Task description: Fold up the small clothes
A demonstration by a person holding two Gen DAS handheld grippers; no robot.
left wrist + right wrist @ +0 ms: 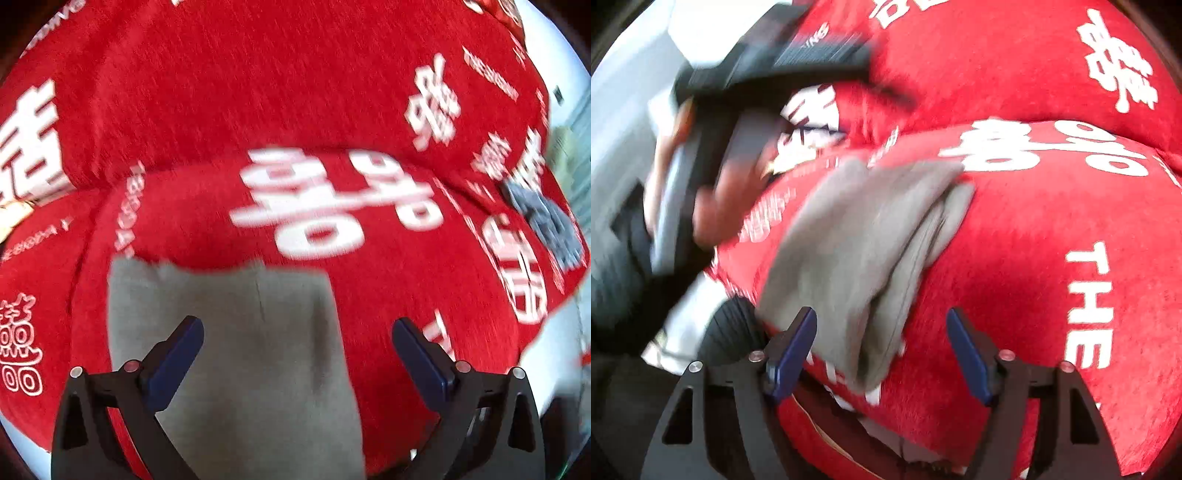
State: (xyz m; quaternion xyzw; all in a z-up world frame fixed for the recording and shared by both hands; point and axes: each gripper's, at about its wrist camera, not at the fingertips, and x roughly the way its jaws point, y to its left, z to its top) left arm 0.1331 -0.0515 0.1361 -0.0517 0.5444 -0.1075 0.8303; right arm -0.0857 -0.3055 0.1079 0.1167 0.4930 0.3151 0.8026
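Note:
A small grey garment point(243, 343) lies on a red cushion with white lettering point(258, 92). In the left wrist view my left gripper point(297, 328) is open, its blue-padded fingers spread above the cloth, holding nothing. In the right wrist view the same grey garment point(857, 236) lies folded in layers on the red cushion point(1015, 258). My right gripper point(881, 319) is open over the garment's near end, holding nothing. The left gripper and the hand holding it appear blurred at the left point(701, 155).
A second red cushion point(997, 55) sits behind the first. A dark grey cloth point(546, 218) lies at the cushion's right edge. A white surface point(554, 354) shows past the cushion's lower right. Both views are motion-blurred.

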